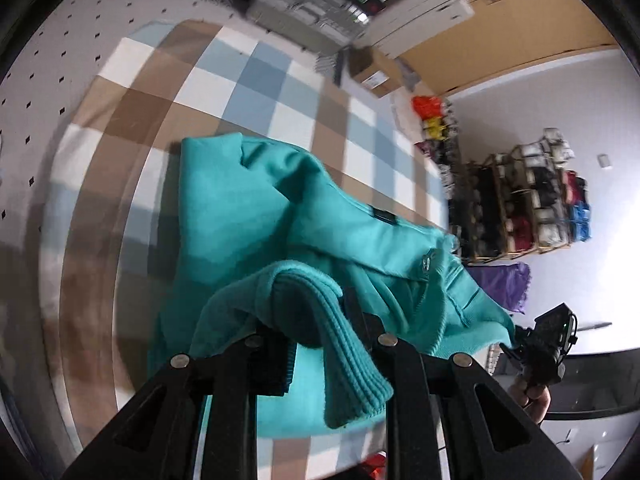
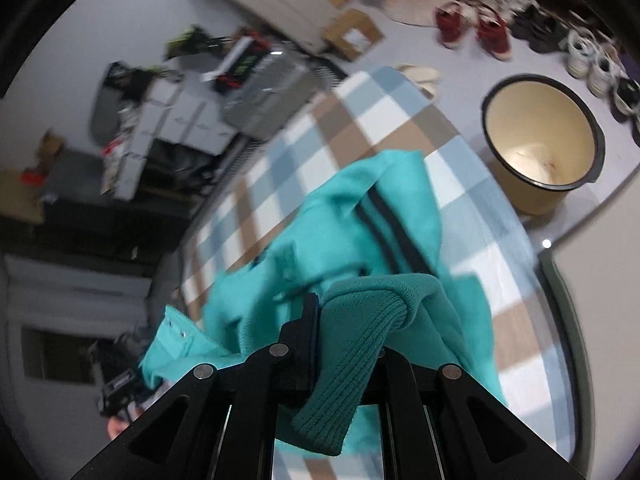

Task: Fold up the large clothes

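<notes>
A: Where is the teal knit sweatshirt [image 1: 248, 208] at this moment?

B: Part of it lies on the blue, brown and white checked cloth [image 1: 256, 80] that covers the bench, and the near part hangs lifted between the two tools. The left hand-held gripper [image 1: 316, 344] has its jaws nearly closed on a ribbed band of the garment, which folds over the fingers. The right hand-held gripper [image 2: 348, 336] is likewise pinched almost closed on a ribbed band [image 2: 352, 344], with dark stripes [image 2: 384, 220] on the fabric beyond

A: How does it look to handle?

B: Soft and limp, judging by the way it sags and creases; it seems fairly thick, so probably weightier than a shirt, but not fragile. The ribbing looks like the best hold, being thicker and less likely to slip than the smooth body cloth

A: Anything nearby to mind?

B: A cream enamel basin with a dark rim [image 2: 500, 104] stands on the floor beside the bench, well apart from the garment
</notes>
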